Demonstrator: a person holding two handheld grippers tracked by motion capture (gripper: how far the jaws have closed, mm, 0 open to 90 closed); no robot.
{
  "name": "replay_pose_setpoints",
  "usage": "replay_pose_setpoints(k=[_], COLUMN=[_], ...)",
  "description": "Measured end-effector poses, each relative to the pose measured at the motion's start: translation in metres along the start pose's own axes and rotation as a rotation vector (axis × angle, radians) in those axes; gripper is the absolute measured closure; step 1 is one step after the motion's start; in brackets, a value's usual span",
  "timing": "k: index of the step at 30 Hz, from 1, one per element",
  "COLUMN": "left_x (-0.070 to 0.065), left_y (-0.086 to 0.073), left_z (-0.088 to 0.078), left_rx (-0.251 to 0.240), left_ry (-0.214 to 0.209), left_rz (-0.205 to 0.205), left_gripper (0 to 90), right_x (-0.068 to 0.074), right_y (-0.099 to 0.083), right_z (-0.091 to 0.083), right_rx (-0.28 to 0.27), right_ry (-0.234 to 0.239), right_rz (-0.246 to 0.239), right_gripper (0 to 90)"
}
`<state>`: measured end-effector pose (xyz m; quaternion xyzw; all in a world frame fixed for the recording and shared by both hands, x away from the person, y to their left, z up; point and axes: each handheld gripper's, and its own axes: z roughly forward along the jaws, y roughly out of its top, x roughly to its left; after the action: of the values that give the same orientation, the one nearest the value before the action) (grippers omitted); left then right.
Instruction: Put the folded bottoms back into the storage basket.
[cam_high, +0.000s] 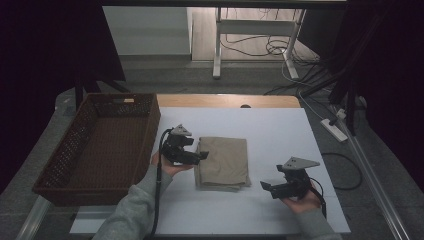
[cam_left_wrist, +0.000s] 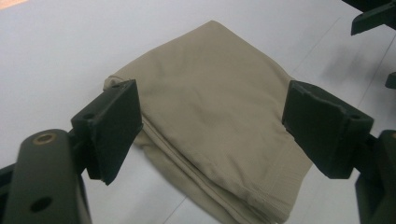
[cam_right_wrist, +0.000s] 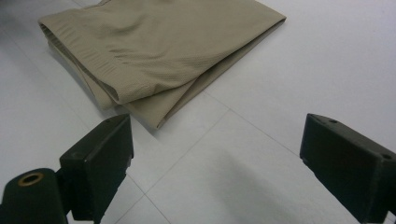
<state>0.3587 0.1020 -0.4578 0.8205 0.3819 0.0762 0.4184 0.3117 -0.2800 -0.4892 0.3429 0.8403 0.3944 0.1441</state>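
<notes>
A folded tan cloth lies on the white table top, near its middle. My left gripper is at the cloth's left edge, open, its jaws spread over the cloth without closing on it. My right gripper hovers open to the right of the cloth's near corner, a short gap away. In the right gripper view the cloth lies ahead and to the left, with bare table between the jaws.
A brown wicker basket stands at the table's left side, with nothing in it. Beyond the table are a desk frame and cables on the floor. A power strip lies off the right edge.
</notes>
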Motion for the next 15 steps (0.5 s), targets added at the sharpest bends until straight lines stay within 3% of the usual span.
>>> replay_pose_setpoints(k=[15], left_x=[0.007], left_y=[0.004], left_z=[0.016], left_rx=[0.010], left_ry=[0.005], left_rz=[-0.009], left_gripper=[19.1], right_x=[0.000], right_y=[0.000], right_z=[-0.001], right_rx=[-0.006], right_ry=[0.000], right_rz=[0.005], right_gripper=[9.9])
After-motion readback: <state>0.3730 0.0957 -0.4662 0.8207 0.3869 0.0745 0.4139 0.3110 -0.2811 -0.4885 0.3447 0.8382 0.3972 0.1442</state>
